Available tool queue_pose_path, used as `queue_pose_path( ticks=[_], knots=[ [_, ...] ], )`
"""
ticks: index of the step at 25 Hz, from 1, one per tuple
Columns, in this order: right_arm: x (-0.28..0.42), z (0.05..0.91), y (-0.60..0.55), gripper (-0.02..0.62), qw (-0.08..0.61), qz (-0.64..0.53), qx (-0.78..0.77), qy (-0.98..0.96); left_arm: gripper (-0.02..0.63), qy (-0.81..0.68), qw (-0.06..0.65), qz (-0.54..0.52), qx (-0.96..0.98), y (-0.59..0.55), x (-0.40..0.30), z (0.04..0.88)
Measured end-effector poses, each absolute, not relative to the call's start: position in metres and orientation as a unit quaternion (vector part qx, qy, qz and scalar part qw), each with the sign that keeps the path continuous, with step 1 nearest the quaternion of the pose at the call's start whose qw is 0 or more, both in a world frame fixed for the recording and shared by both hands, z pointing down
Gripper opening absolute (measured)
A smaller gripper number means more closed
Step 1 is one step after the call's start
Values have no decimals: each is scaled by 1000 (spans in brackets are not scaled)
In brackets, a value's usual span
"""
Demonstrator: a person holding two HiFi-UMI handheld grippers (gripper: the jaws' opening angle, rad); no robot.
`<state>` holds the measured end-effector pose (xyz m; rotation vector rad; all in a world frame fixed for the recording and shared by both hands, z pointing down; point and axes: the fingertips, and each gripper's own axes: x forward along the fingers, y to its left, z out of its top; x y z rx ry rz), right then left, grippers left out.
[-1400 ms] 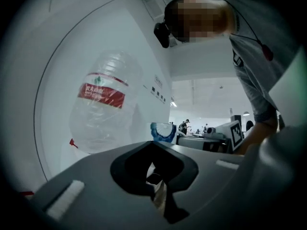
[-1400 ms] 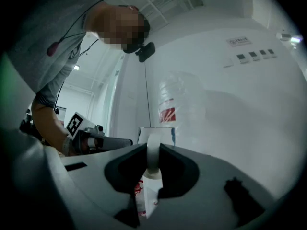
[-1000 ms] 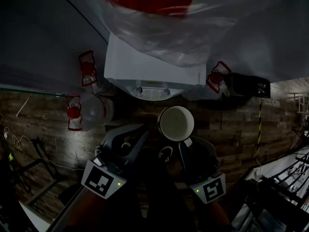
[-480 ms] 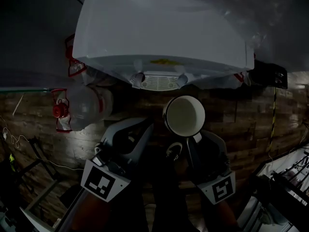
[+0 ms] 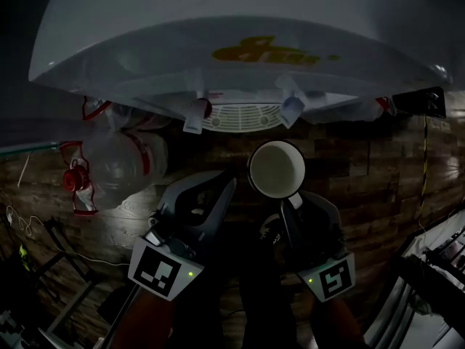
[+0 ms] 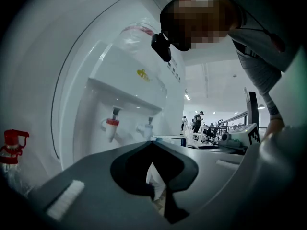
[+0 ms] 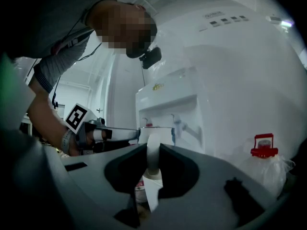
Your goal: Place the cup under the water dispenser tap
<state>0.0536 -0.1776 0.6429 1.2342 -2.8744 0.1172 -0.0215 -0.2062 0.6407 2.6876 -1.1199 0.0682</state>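
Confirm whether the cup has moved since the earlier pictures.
Yes. The cup, held in the right gripper, has sunk down the dispenser, toward the blue tap.

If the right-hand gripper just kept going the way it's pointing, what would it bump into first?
The right gripper grips the cup by its handle, so the cup leads. Straight ahead stands the water dispenser; the cup would probably meet its front near the taps, though depth is unclear.

A dark wood-plank floor [image 5: 378, 180] fills the middle and lower frame. The white water dispenser [image 5: 240, 49] stands on it along the top edge. Clear jugs [image 5: 123, 162] with red caps rest at left beside it; thin white cables [image 5: 14, 213] trail at lower left.
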Motion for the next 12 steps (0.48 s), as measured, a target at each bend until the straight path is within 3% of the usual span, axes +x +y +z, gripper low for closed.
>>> queue_pose_path(
  ticks=[12],
  knots=[
    [63, 708, -212, 63, -6, 17, 432, -902, 7, -373, 106, 14, 922, -234, -8, 694]
  ],
)
